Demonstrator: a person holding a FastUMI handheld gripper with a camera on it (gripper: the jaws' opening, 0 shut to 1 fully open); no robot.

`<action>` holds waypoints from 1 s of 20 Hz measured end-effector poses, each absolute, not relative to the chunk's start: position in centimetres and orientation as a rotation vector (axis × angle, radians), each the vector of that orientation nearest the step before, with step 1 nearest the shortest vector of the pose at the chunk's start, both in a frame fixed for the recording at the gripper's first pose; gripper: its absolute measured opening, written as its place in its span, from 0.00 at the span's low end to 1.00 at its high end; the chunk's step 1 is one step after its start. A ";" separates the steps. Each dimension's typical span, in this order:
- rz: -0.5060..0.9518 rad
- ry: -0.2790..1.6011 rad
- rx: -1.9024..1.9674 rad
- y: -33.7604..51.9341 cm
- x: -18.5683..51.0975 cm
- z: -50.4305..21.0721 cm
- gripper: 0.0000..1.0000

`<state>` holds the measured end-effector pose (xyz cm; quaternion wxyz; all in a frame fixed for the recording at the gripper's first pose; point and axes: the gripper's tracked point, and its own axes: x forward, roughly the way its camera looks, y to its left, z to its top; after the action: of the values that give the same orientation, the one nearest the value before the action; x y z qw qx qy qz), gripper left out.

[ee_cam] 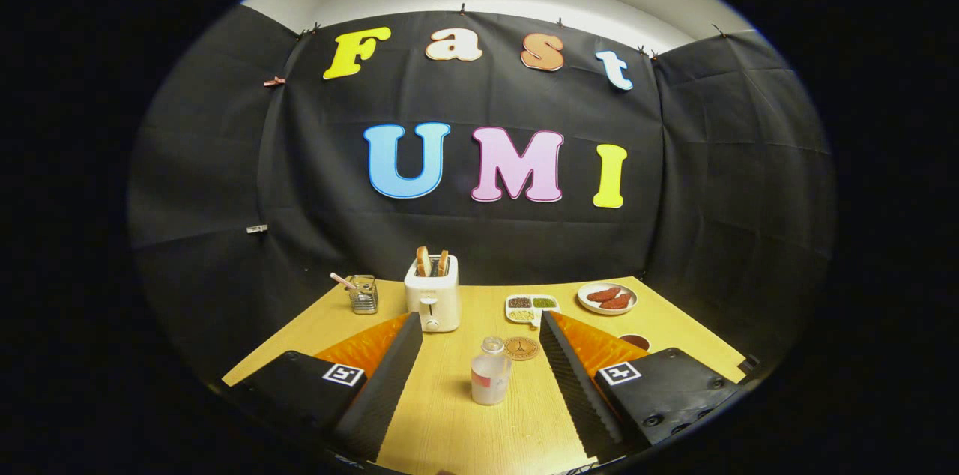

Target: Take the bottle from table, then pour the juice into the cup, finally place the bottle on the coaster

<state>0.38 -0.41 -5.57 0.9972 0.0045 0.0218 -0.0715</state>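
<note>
We see the gripper (479,385) with its jaws spread wide, and the bottle (491,371) stands upright between them on the worktop (457,422), touching neither. Just beyond it lies the coaster (521,348); farther right, the cup (635,342).

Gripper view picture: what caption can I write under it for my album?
Open gripper lined up on the bottle standing between its fingers, coaster just behind, toaster beyond on the table.

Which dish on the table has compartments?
The white tray beside the toaster: three sections of seeds. The round plate right of it is undivided, holding reddish pieces.
</note>
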 end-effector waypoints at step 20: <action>-0.240 0.085 -0.004 -0.7 6.9 -16.7 0.97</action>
<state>6.88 -0.74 -16.74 0.9919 -0.0020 0.0425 -0.1199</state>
